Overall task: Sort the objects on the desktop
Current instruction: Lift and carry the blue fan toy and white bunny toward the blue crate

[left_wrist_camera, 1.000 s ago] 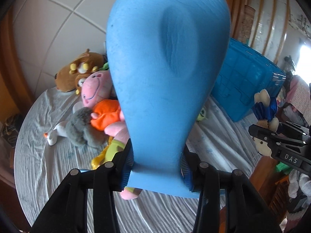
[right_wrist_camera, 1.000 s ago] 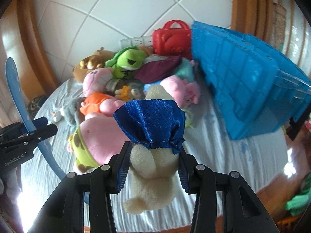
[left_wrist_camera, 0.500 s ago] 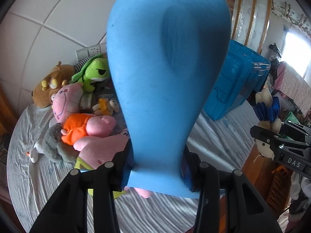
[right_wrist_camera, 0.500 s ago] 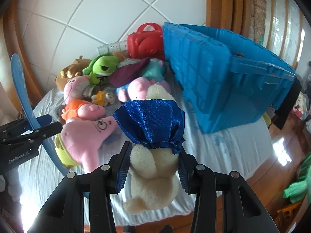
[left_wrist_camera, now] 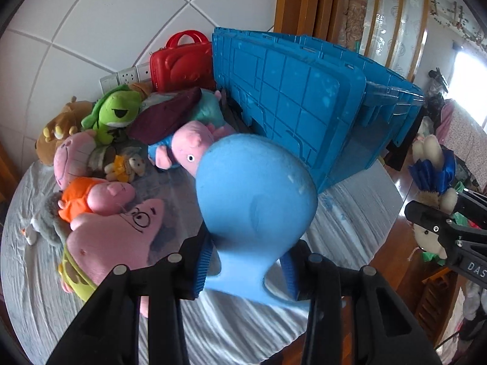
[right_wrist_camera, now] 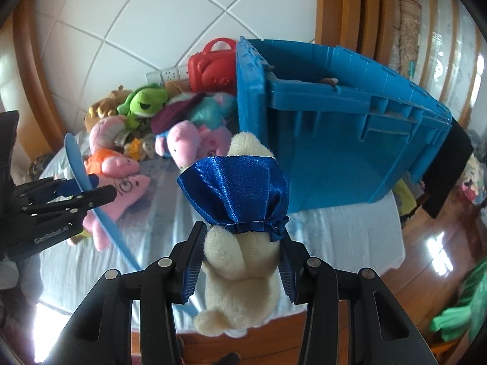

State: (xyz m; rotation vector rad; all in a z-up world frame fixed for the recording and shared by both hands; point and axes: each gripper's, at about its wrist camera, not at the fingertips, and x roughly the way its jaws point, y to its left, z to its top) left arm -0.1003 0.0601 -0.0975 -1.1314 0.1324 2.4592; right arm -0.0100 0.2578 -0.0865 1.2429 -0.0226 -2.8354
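My left gripper (left_wrist_camera: 245, 270) has a flat, light-blue paddle-shaped piece (left_wrist_camera: 255, 200) between its pads, and its jaws are closing on the narrow neck. The piece leans forward over the table. In the right wrist view the same piece (right_wrist_camera: 77, 164) shows edge-on in the left gripper (right_wrist_camera: 91, 194) at the far left. My right gripper (right_wrist_camera: 240, 264) is shut on a cream plush toy (right_wrist_camera: 237, 261) in a blue satin skirt, held above the table's front edge. The left wrist view shows that gripper (left_wrist_camera: 438, 222) at the far right. A big blue crate (right_wrist_camera: 334, 140) stands just beyond.
Several plush toys lie heaped at the back left, among them a pink star (left_wrist_camera: 112, 237), a green frog (left_wrist_camera: 115, 112) and a pink pig (left_wrist_camera: 194, 143). A red case (left_wrist_camera: 179, 67) leans on the tiled wall. The round table (left_wrist_camera: 350, 228) has a pale cloth.
Both views have swung right, bringing the blue crate closer and more central. The blue piece has tipped forward in the left jaws and looks much shorter. The cream plush sits unchanged in the right jaws.
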